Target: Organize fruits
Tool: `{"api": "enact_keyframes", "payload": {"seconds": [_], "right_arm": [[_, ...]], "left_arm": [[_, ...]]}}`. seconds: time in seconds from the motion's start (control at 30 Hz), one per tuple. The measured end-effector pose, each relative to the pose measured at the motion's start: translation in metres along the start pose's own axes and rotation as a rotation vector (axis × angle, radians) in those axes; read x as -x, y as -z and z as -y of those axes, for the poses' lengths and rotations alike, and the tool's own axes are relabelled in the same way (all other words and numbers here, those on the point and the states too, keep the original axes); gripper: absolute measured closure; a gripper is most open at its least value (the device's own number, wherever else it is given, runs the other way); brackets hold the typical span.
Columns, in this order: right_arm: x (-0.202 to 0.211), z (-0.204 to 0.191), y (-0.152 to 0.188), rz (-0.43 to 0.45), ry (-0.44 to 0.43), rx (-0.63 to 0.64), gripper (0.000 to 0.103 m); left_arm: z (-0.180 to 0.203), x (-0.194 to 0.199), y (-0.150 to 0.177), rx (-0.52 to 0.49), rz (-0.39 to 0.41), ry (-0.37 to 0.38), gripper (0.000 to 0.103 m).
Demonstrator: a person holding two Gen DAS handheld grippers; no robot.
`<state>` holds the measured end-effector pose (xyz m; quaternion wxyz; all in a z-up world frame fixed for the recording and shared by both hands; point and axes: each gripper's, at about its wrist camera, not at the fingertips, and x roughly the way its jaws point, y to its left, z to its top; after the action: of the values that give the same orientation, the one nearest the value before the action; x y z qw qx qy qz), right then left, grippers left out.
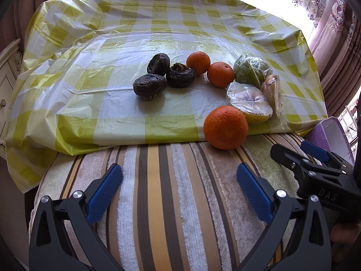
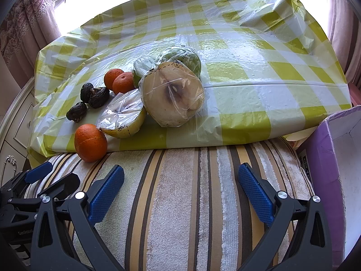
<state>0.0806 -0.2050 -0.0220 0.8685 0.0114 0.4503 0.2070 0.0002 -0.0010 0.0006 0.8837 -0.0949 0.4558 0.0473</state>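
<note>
We saw the fruits loose at mid-frame on the checked cloth (image 1: 112, 117): three dark wrinkled fruits (image 1: 168, 74) in a cluster, two oranges (image 1: 209, 68) right of them, cut halves in plastic wrap (image 2: 173, 97), and a third orange (image 1: 225, 127) at the cloth's lower edge. Nothing looked sorted yet; we judged all the work remained. Our left gripper (image 1: 179, 180) and right gripper (image 2: 181, 180) hovered over the striped towel (image 2: 180, 203), jaws spread wide, holding nothing. A purple box (image 2: 322, 158) stood at right.
</note>
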Motion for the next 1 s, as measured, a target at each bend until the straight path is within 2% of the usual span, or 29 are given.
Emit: {"api": "enact_keyframes", "payload": {"seconds": [0.47,0.67,0.77,0.83,0.9,0.97,1.0], "right_arm": [[0.002,0.0,0.0,0.0,-0.011,-0.008,0.005],[0.009,0.012,-0.007,0.024,-0.091,-0.059,0.005],[0.015,0.019,-0.013,0.072,-0.112,-0.07,0.005],[0.014,0.022,-0.02,0.07,-0.139,-0.068,0.005],[0.011,0.025,-0.028,0.06,-0.159,-0.091,0.005],[0.007,0.029,-0.036,0.059,-0.187,-0.114,0.005],[0.005,0.03,-0.04,0.063,-0.19,-0.125,0.005]], "left_arm": [[-0.003,0.0,-0.003,-0.003,-0.005,0.009,0.001],[-0.002,0.003,-0.002,-0.032,0.011,0.006,0.002],[0.003,0.008,-0.004,-0.061,0.04,0.049,0.002],[0.009,0.011,-0.008,-0.093,0.059,0.076,0.002],[0.016,0.009,-0.015,-0.118,0.062,0.099,0.006],[0.019,0.002,-0.022,-0.121,0.047,0.125,0.018],[0.019,-0.002,-0.025,-0.118,0.041,0.133,0.019]]}}
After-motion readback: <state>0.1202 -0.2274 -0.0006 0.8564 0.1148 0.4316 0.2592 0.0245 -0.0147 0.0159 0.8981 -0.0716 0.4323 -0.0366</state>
